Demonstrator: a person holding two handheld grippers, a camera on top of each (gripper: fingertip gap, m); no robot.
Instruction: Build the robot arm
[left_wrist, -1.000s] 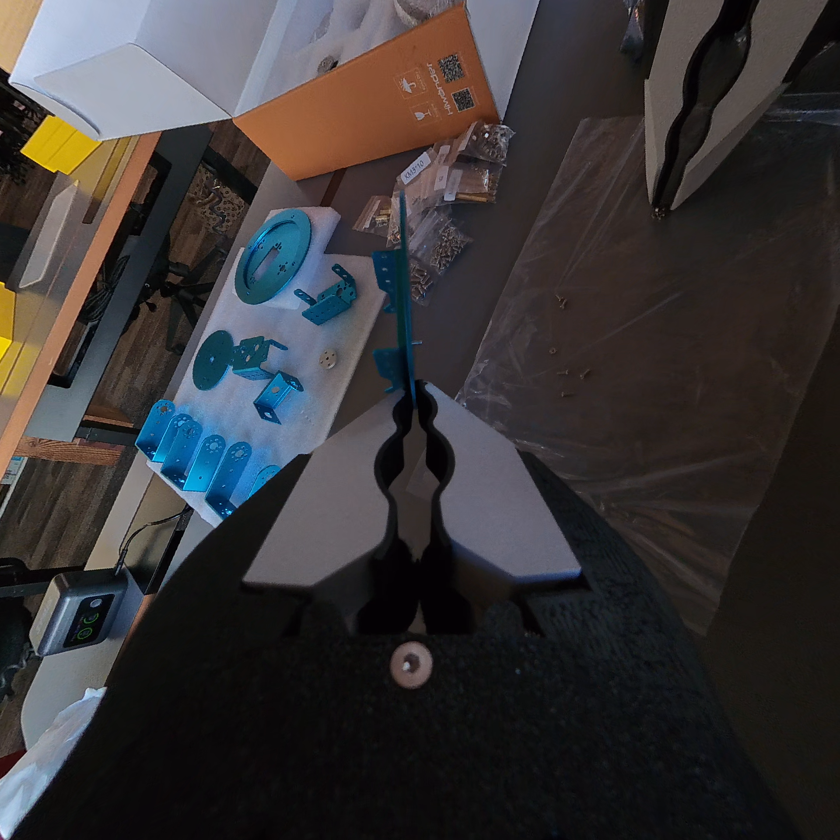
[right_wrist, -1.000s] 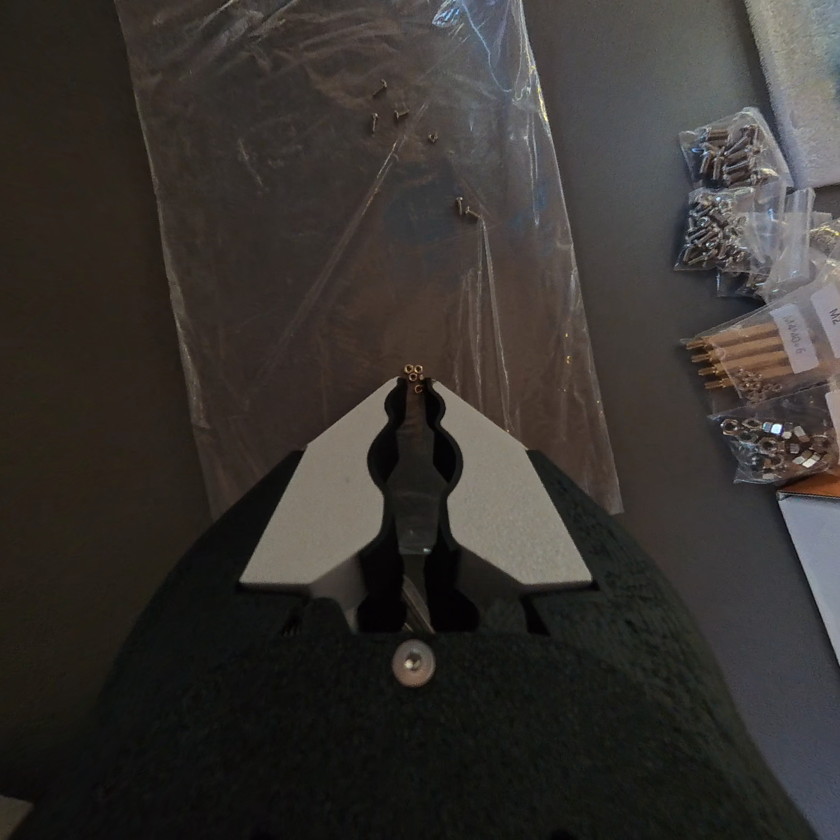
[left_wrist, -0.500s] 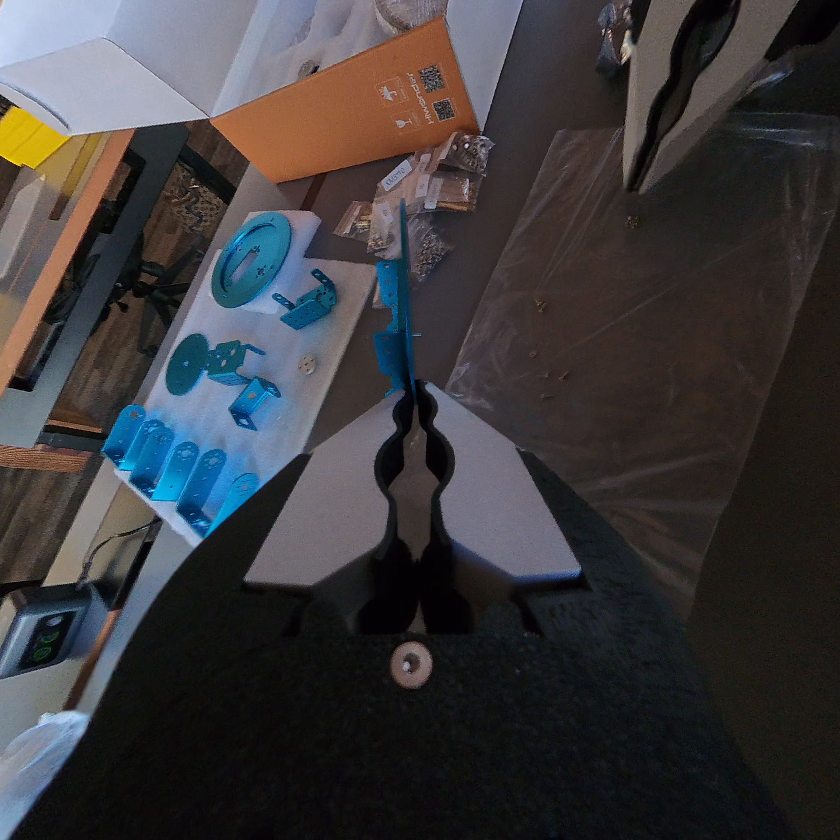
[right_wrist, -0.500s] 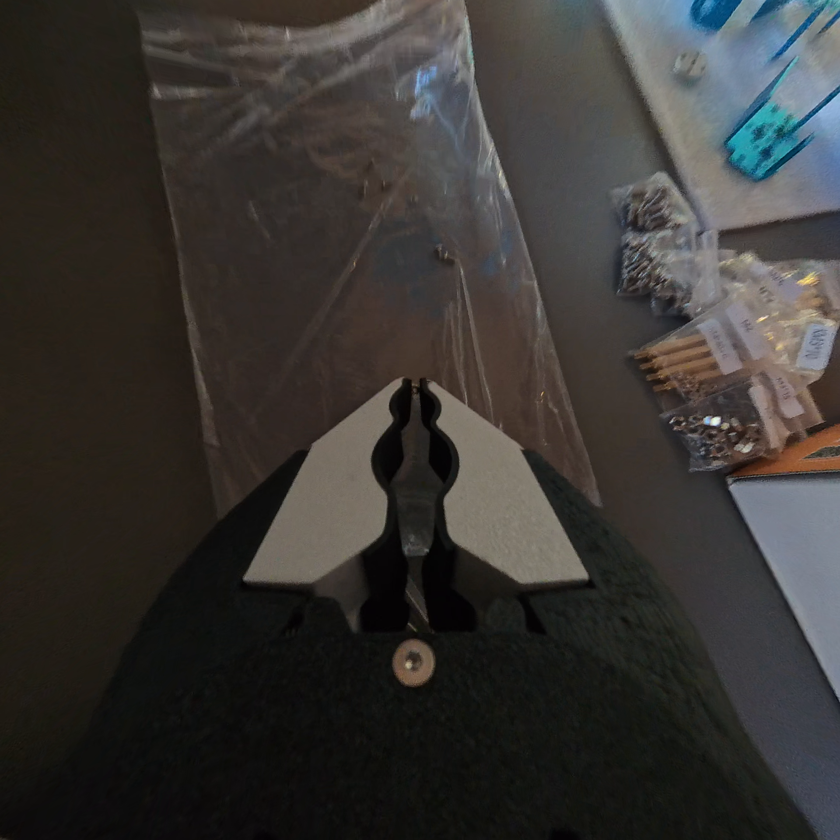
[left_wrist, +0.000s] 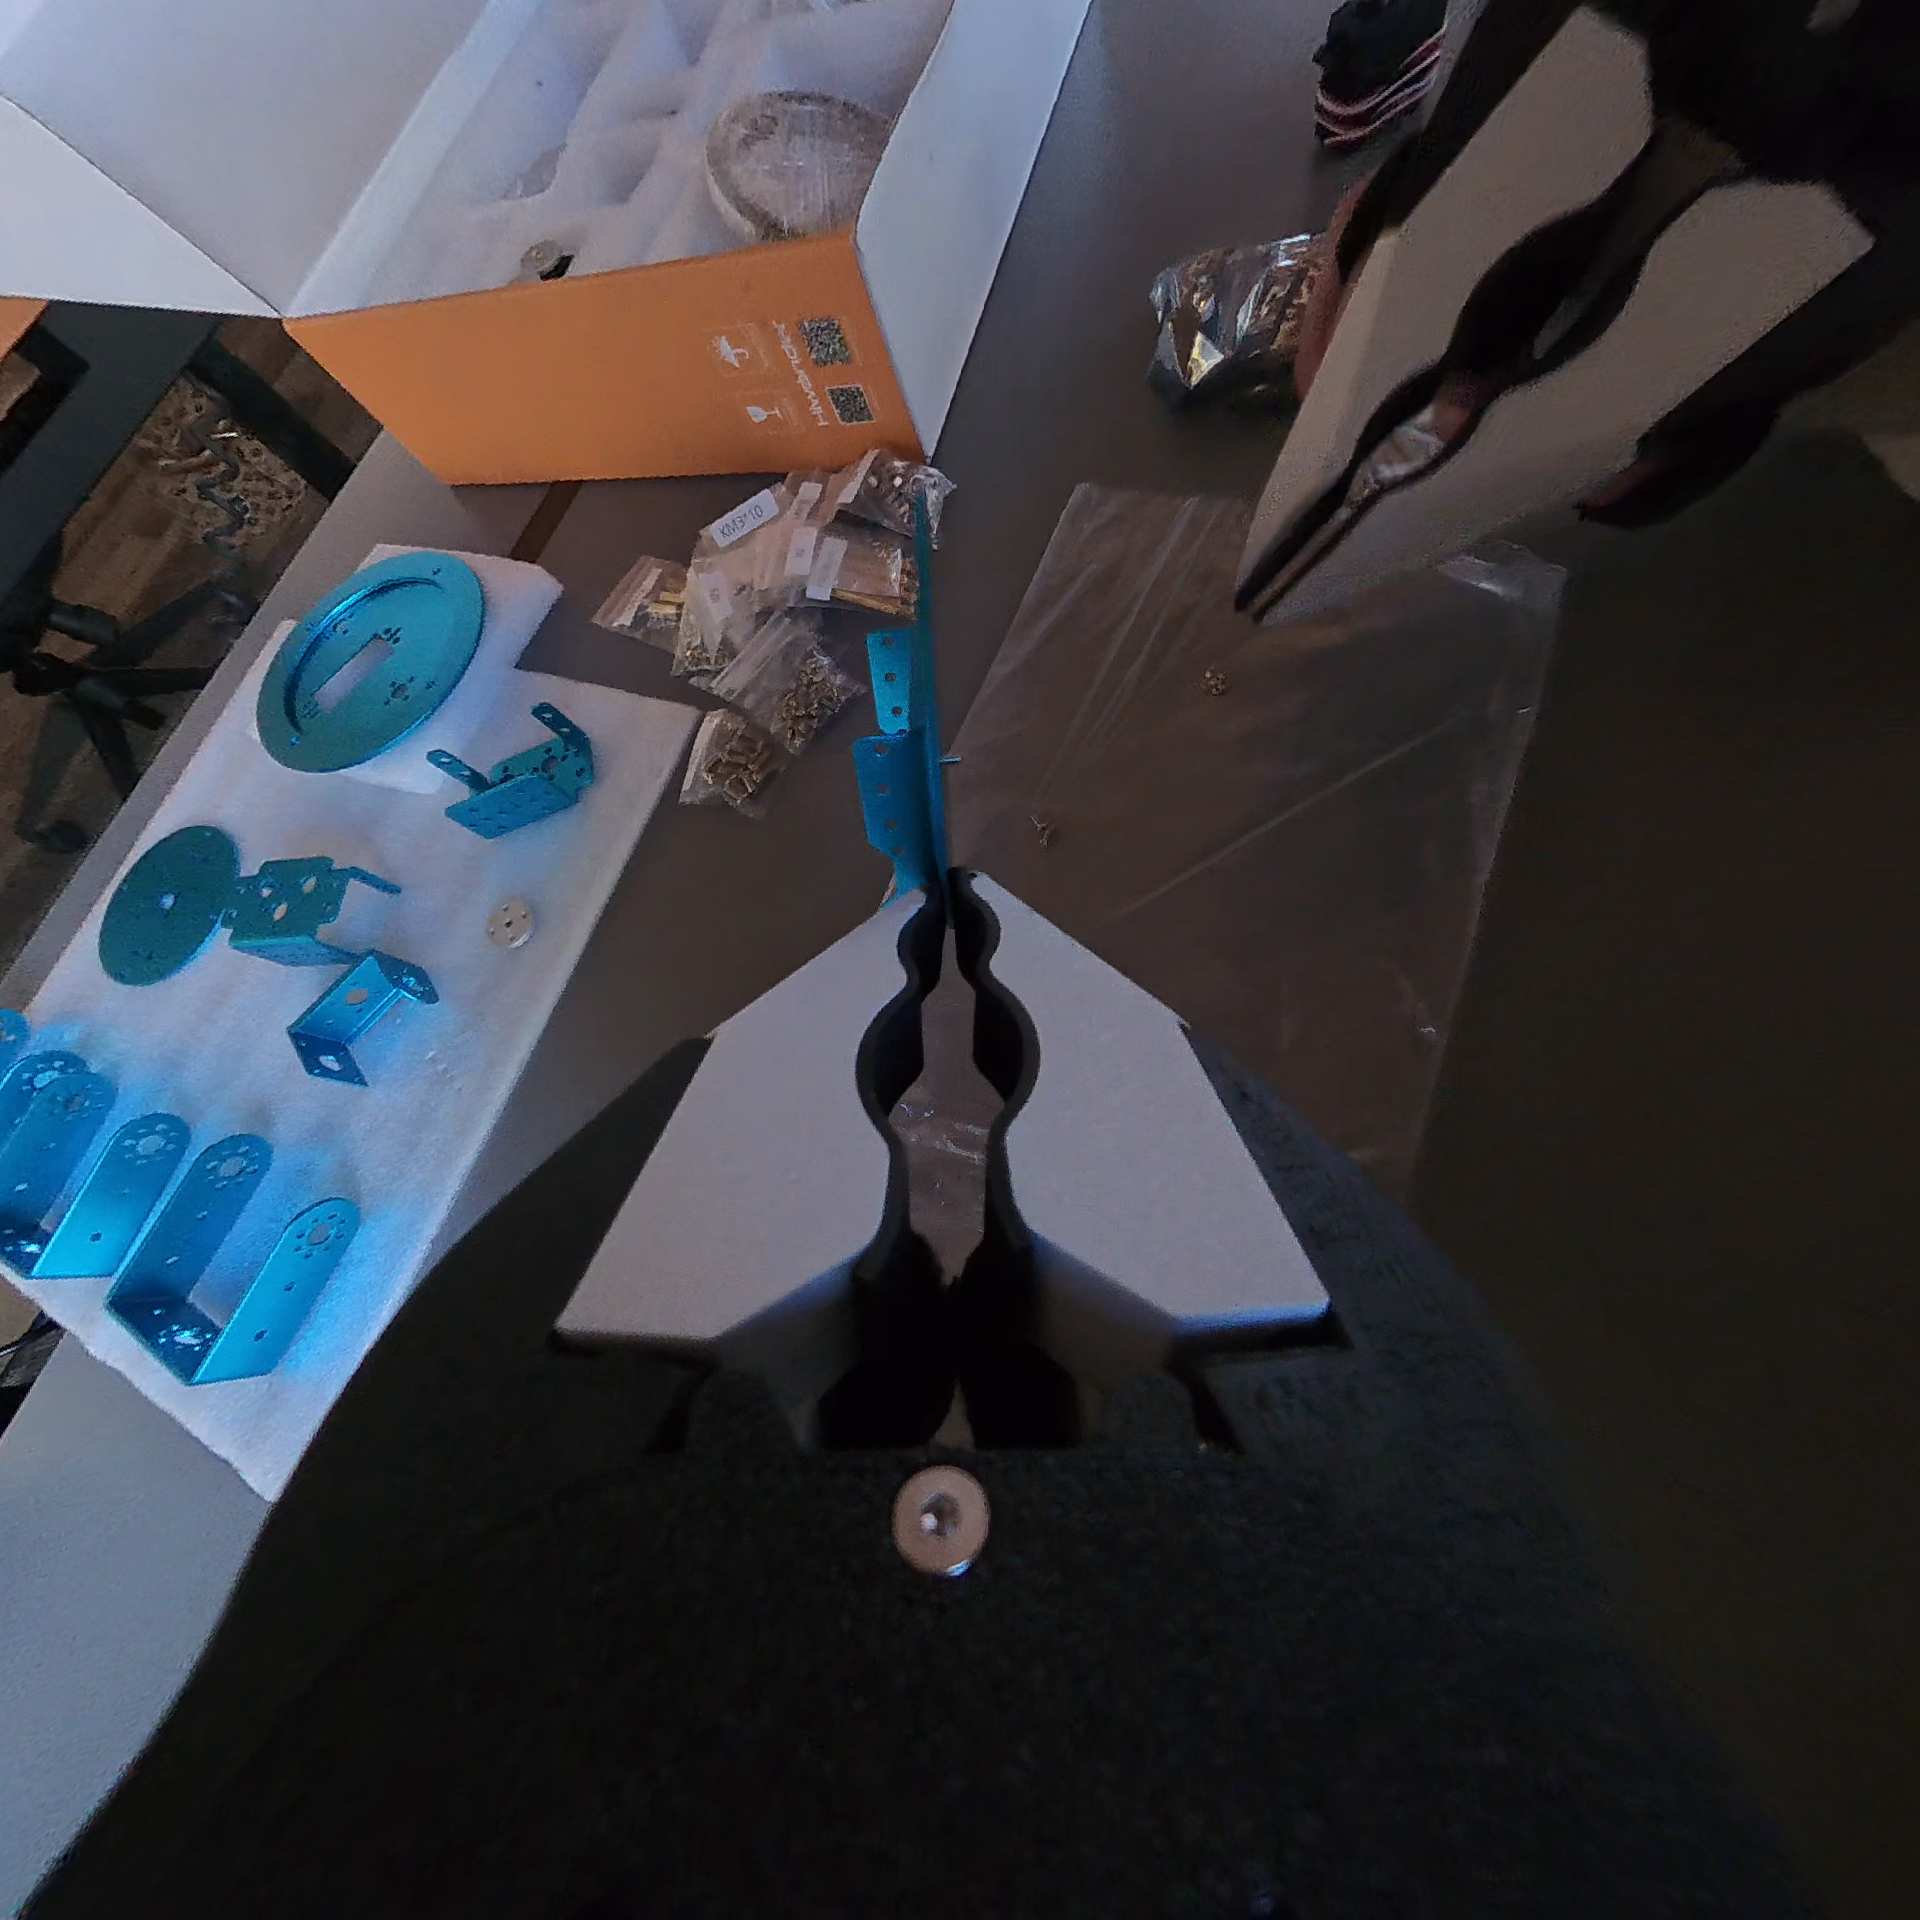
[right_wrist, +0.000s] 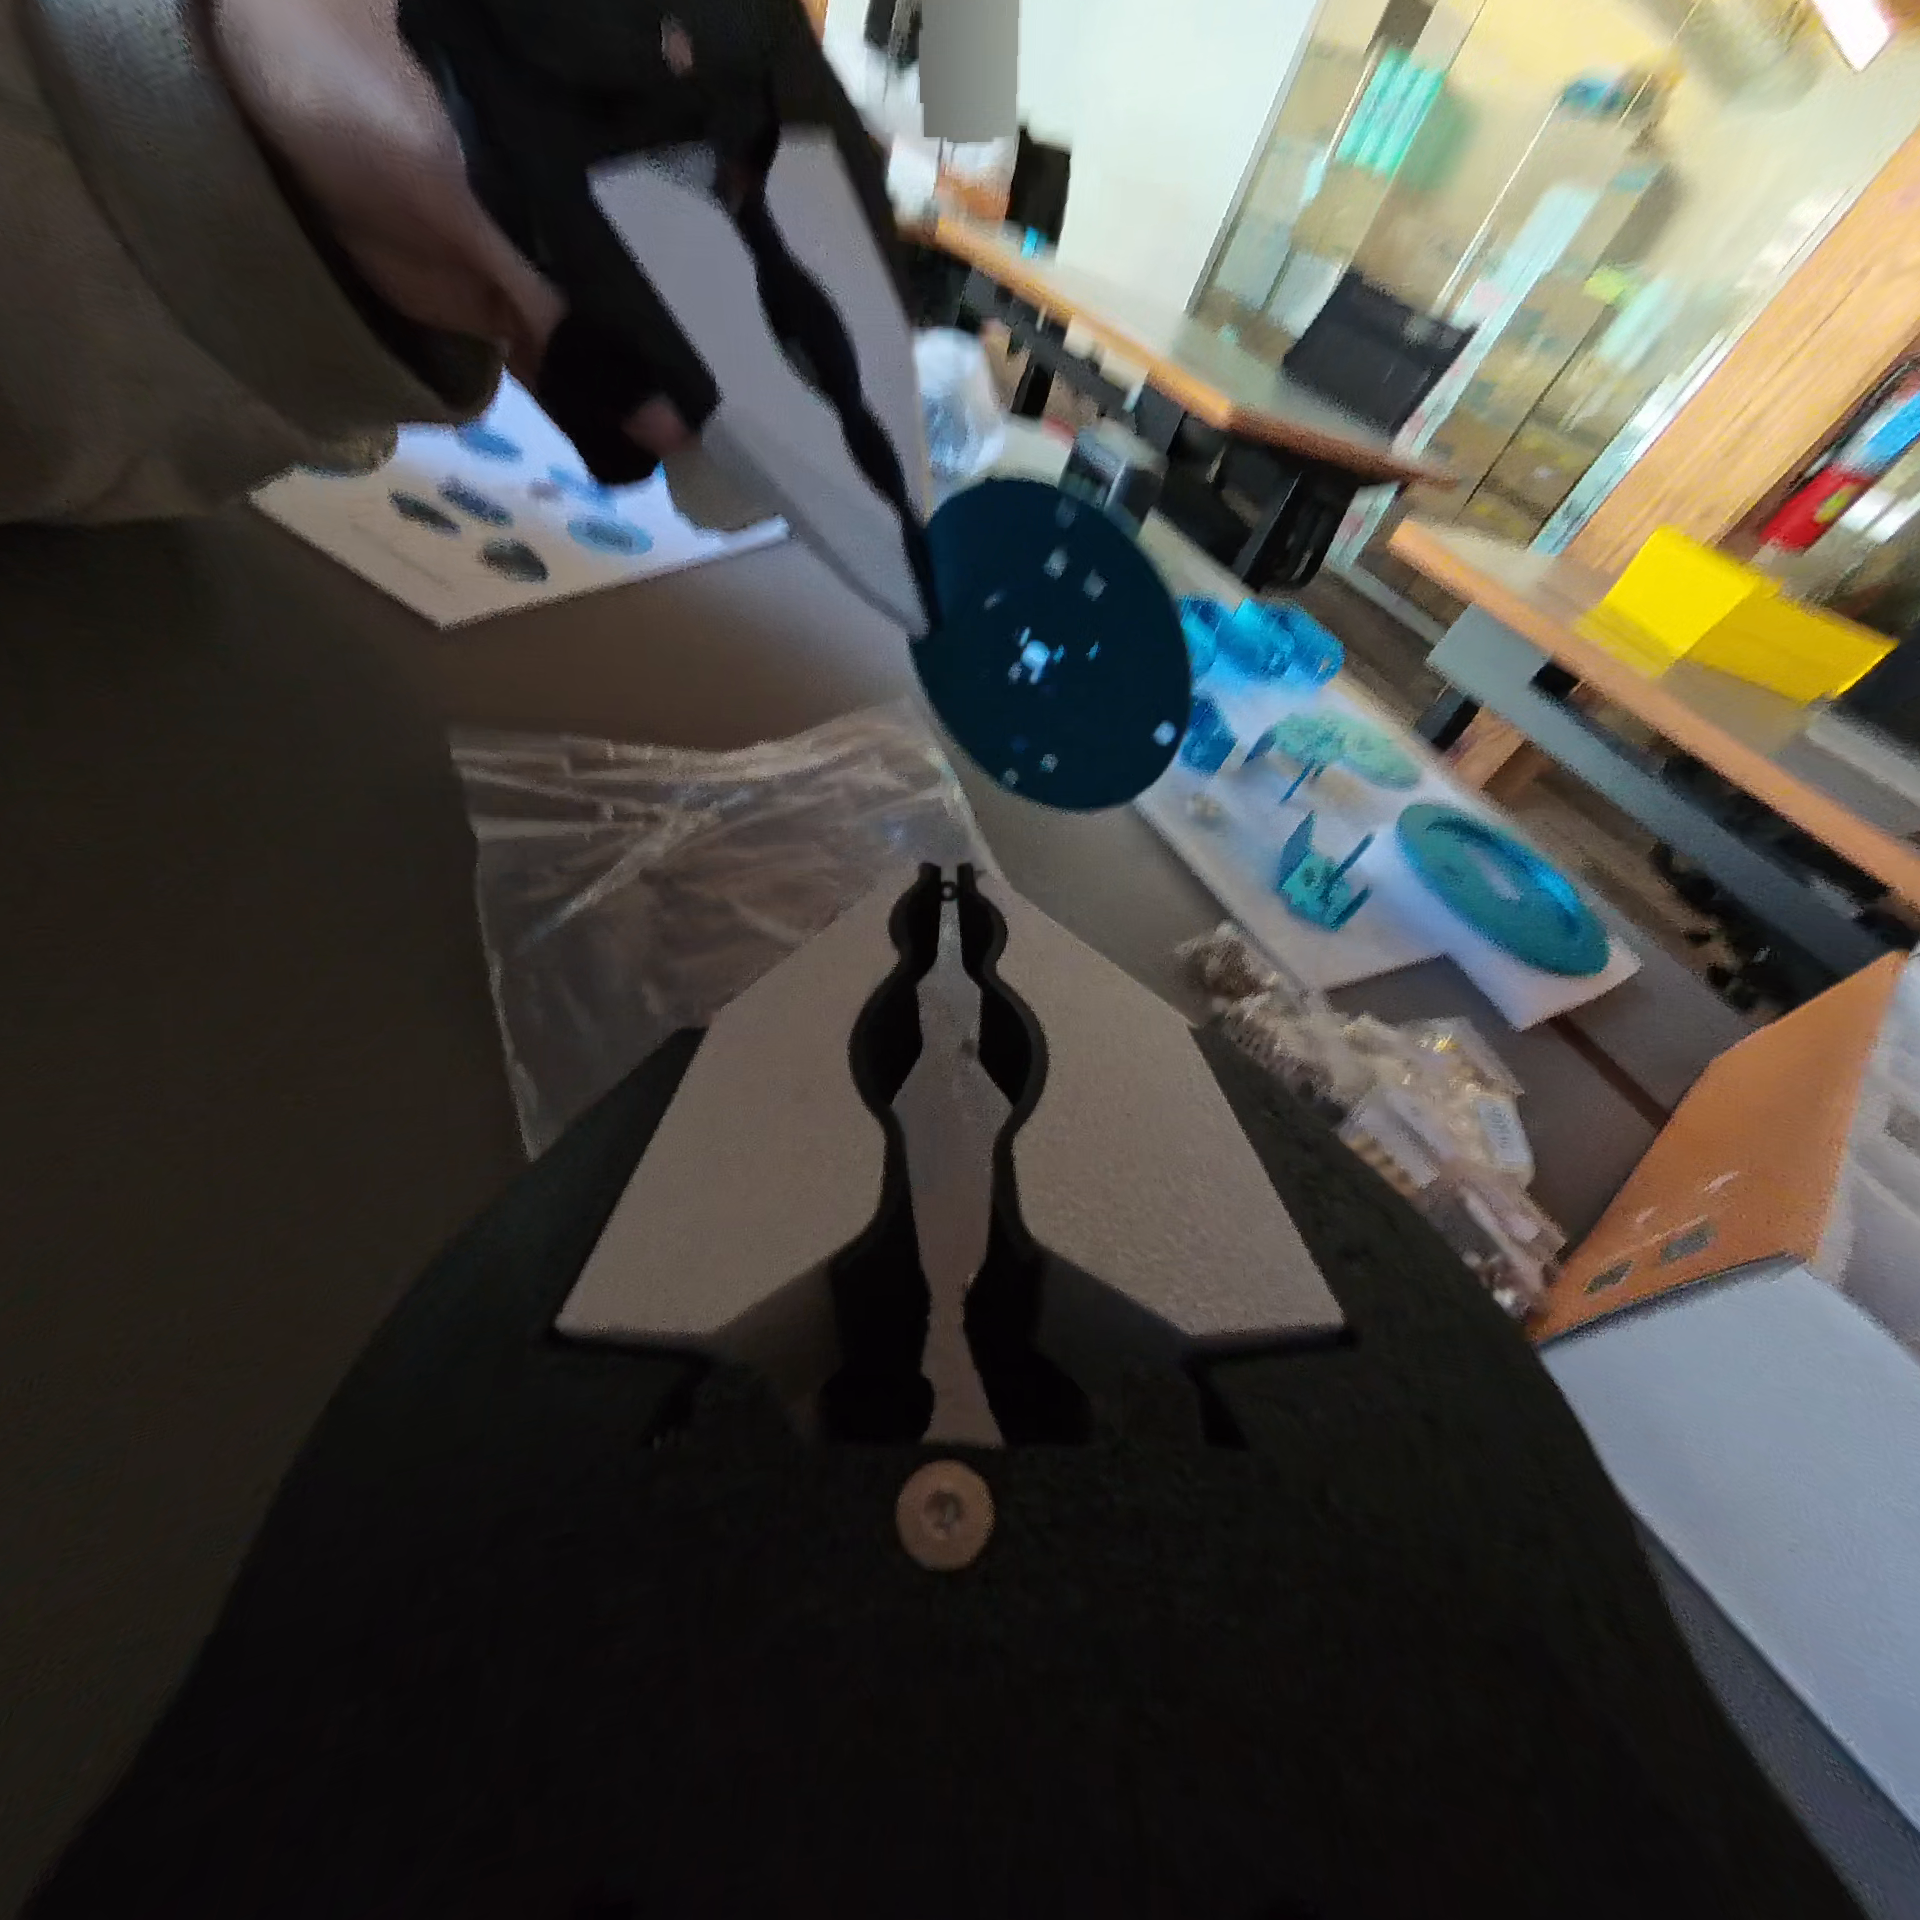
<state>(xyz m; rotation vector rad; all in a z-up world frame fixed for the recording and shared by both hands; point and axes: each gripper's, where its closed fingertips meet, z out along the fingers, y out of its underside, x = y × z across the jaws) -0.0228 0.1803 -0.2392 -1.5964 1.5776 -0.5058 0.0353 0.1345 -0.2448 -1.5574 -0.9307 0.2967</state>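
Note:
My left gripper (left_wrist: 948, 883) is shut on the rim of a blue round plate (left_wrist: 920, 727) that has blue brackets fixed to it. The plate shows edge-on here and stands up above the dark table. In the right wrist view the left gripper (right_wrist: 920, 621) holds the plate (right_wrist: 1049, 665) face-on, up in the air. My right gripper (right_wrist: 945, 881) has its jaws nearly together on a tiny nut (right_wrist: 941, 886), just below and in front of the plate. The right gripper also shows in the left wrist view (left_wrist: 1252, 608), above the clear plastic sheet (left_wrist: 1299, 831).
A few loose nuts (left_wrist: 1214, 681) and screws (left_wrist: 1042, 828) lie on the sheet. Bags of fasteners (left_wrist: 790, 613) lie next to an orange and white box (left_wrist: 623, 353). A white foam sheet (left_wrist: 468, 1122) carries several blue metal parts. A hand (right_wrist: 395, 208) holds the left gripper. Spacing between my two grippers at the tips: around 8 centimeters.
My right gripper has lifted off the plastic sheet and swung up to face the blue plate. The left gripper has kept its hold on the plate and drawn back a little.

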